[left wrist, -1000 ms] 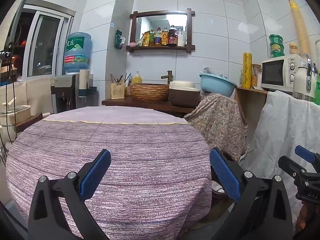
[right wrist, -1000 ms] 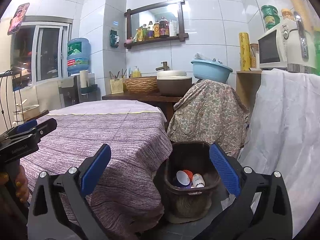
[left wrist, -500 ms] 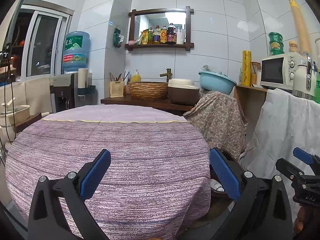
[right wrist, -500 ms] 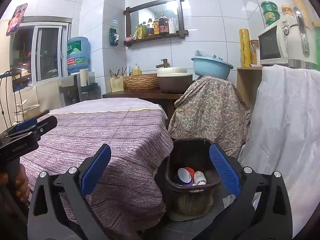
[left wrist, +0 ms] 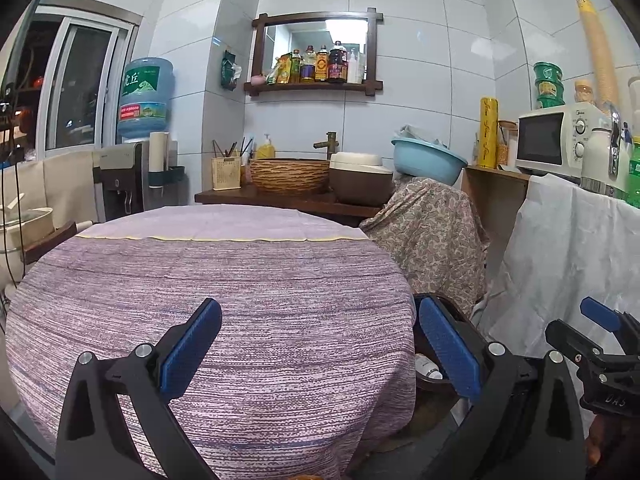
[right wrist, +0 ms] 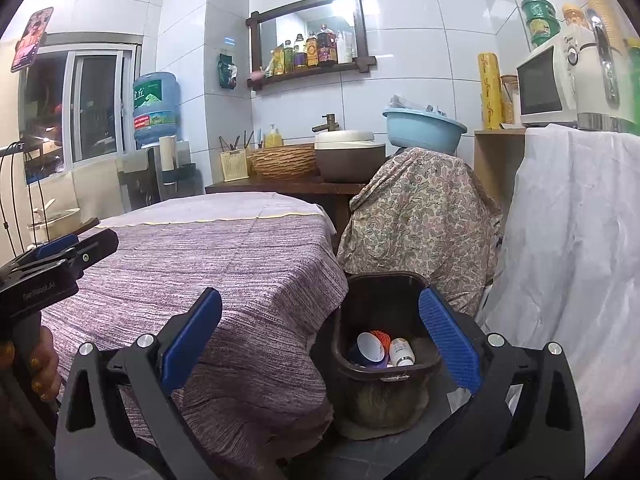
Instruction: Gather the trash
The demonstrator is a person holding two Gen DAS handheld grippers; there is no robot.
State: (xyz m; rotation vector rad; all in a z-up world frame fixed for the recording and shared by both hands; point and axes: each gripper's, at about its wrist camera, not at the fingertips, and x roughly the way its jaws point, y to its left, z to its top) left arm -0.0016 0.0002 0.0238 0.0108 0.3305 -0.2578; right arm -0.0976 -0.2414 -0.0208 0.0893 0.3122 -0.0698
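A dark brown trash bin (right wrist: 384,284) stands on the floor right of the round table (right wrist: 224,256). Inside lie a blue-and-white cup (right wrist: 370,347), something orange (right wrist: 380,337) and a small white bottle (right wrist: 401,352). My right gripper (right wrist: 320,340) hangs open above and in front of the bin, nothing between its blue pads. My left gripper (left wrist: 320,344) is open over the table's near edge, holding nothing. In the left wrist view only a sliver of the bin (left wrist: 430,380) shows past the tablecloth, and the right gripper (left wrist: 592,344) sits at the far right.
A purple striped cloth covers the table (left wrist: 224,280), with nothing on it. A paisley-draped object (right wrist: 420,216) stands behind the bin, a white sheet (right wrist: 572,240) hangs at right. A counter with basket, sink and blue basin runs along the back wall. A hand (right wrist: 36,364) holds the left gripper.
Both grippers have risen and drawn back slightly; the bin appears a little lower and farther in the right wrist view. Both stay open and hold nothing.
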